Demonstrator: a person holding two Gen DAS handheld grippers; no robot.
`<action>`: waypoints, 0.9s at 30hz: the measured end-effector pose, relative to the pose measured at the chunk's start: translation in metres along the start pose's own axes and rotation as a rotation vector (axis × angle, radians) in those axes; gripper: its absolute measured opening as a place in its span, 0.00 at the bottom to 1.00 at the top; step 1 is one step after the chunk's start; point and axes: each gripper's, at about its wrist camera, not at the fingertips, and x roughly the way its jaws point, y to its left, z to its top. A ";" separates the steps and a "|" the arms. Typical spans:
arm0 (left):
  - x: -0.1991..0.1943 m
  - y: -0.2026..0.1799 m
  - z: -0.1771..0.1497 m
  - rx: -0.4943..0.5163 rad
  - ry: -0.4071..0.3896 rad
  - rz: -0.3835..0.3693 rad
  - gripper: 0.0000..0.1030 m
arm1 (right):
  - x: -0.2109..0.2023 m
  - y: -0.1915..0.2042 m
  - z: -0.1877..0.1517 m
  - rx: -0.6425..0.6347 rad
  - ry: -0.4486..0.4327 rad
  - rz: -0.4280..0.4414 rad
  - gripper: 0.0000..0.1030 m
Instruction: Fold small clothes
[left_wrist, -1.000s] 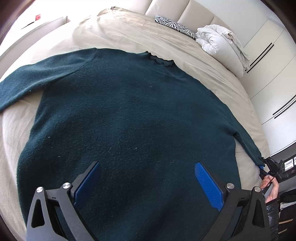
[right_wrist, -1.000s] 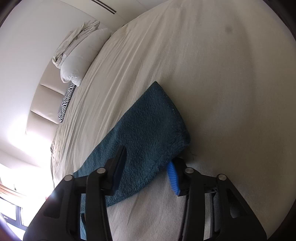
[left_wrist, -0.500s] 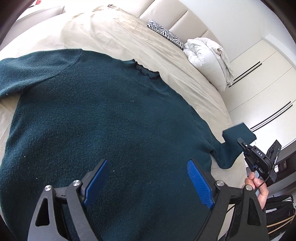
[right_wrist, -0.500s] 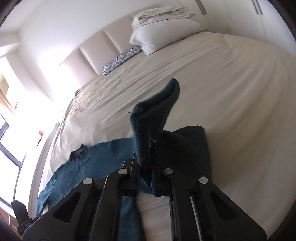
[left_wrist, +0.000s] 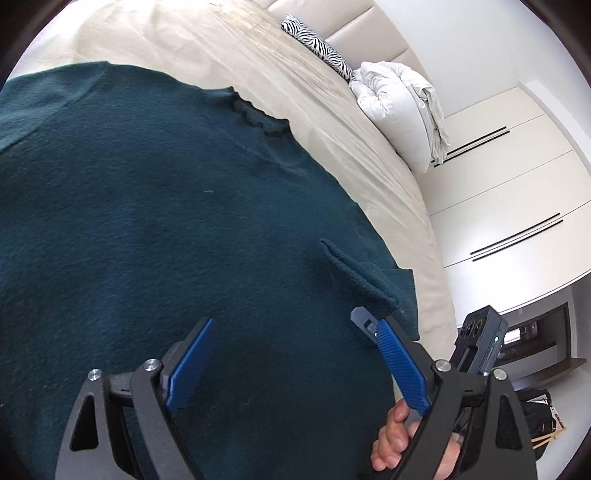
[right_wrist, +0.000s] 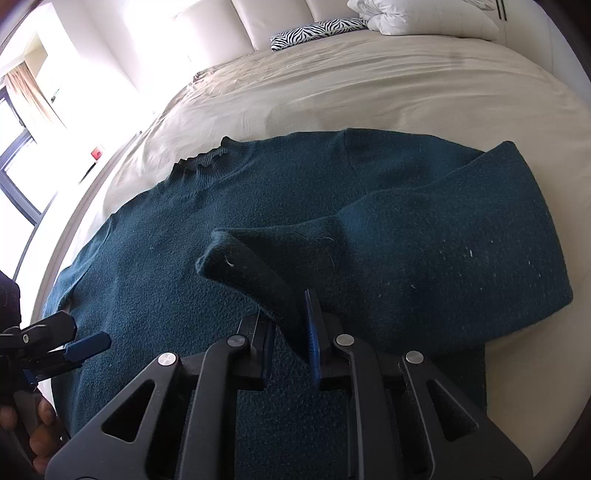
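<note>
We see a beige bed (right_wrist: 369, 85) with a dark teal sweater (left_wrist: 155, 229) spread flat across it, its right sleeve (right_wrist: 443, 236) folded in over the body. Our right gripper (right_wrist: 291, 332) has its jaws part-way apart around the sleeve's cuff (right_wrist: 251, 266), touching it without pinching. Our left gripper (left_wrist: 291, 354) hovers over the sweater's lower body, jaws wide and holding nothing.
</note>
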 end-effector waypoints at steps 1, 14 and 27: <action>0.009 -0.004 0.007 -0.002 0.010 -0.008 0.88 | -0.002 0.005 -0.015 0.002 -0.002 0.004 0.15; 0.100 -0.042 0.028 0.010 0.172 0.005 0.44 | -0.054 -0.025 -0.051 0.108 -0.027 0.120 0.42; 0.034 -0.022 0.060 0.137 0.011 0.126 0.08 | -0.104 -0.101 -0.017 0.291 -0.140 0.067 0.42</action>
